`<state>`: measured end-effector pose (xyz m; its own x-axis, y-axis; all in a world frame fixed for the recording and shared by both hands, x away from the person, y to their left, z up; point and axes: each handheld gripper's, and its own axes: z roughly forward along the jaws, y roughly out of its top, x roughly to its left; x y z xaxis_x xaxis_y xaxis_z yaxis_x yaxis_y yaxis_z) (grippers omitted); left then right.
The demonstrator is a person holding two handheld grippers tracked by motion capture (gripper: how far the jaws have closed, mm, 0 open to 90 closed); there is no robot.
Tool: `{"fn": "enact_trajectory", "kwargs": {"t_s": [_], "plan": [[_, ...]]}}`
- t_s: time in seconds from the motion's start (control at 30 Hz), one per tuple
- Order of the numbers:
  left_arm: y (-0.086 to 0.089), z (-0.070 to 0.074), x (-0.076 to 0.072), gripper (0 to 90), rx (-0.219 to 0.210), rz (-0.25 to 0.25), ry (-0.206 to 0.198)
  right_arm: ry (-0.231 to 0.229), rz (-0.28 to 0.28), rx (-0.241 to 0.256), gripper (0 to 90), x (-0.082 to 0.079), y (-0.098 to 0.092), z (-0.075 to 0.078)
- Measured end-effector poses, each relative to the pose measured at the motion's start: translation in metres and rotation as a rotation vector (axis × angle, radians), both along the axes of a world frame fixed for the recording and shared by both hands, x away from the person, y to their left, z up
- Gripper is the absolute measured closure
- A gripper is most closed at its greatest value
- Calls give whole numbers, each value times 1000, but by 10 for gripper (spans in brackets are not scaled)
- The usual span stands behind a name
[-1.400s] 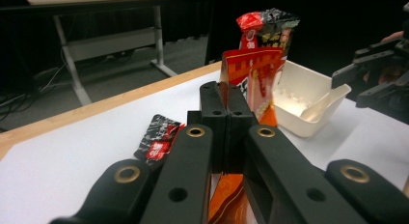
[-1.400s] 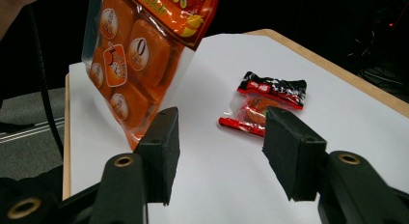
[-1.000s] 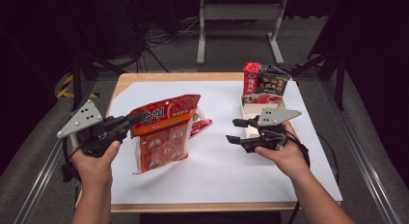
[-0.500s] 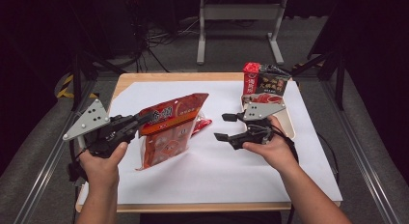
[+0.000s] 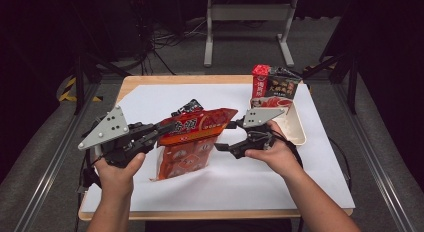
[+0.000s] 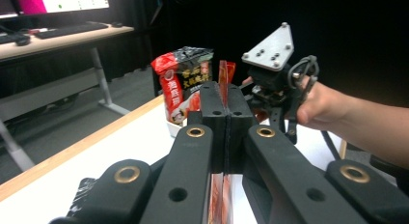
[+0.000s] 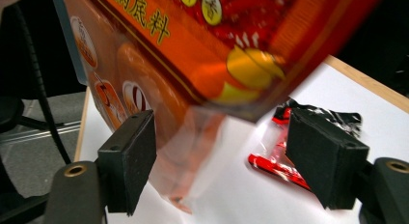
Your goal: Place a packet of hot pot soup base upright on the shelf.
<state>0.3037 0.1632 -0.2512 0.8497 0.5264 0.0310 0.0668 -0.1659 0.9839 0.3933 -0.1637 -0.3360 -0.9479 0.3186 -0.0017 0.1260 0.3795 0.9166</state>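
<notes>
My left gripper (image 5: 159, 132), jaws pressed together, pinches the orange seasoning bag (image 5: 192, 137) by its left edge, lifted over the white sheet (image 5: 240, 177); my right gripper (image 5: 223, 137), jaws spread wide, brackets the bag's right corner; beyond, a tray (image 5: 295, 127).

front paper (image 5: 240, 187): free | right rear: tray (image 5: 296, 133), packets (image 5: 274, 87) block

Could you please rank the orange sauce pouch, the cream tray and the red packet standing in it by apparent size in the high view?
1. Orange sauce pouch, clearly largest.
2. Cream tray, partly hidden by the right gripper.
3. Red packet; it looks close to the tray's visible part, so this order is unsure.
</notes>
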Motion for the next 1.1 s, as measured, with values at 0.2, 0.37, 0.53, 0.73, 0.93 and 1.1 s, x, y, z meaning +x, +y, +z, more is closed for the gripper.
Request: {"fn": "enact_trajectory", "kwargs": {"t_s": [0.2, 0.37, 0.53, 0.73, 0.93, 1.1], "plan": [[-8, -2, 1, 900, 4, -27, -1, 14, 52, 28, 273, 1, 4, -5], [-12, -5, 3, 900, -1, -40, 7, 20, 97, 25, 346, -2, 8, -8], [-12, -5, 2, 900, -2, -26, 0, 78, 125, -20, 509, 0, 6, -9], [-9, -6, 4, 900, -21, -17, 4, 58, 161, -45, 620, -4, 7, -7], [-6, -6, 4, 900, -33, -2, -2, 34, 202, -67, 693, -11, 9, -3], [-2, -8, 8, 900, -47, 6, 14, 50, 201, -85, 708, -17, 9, 1]]}}
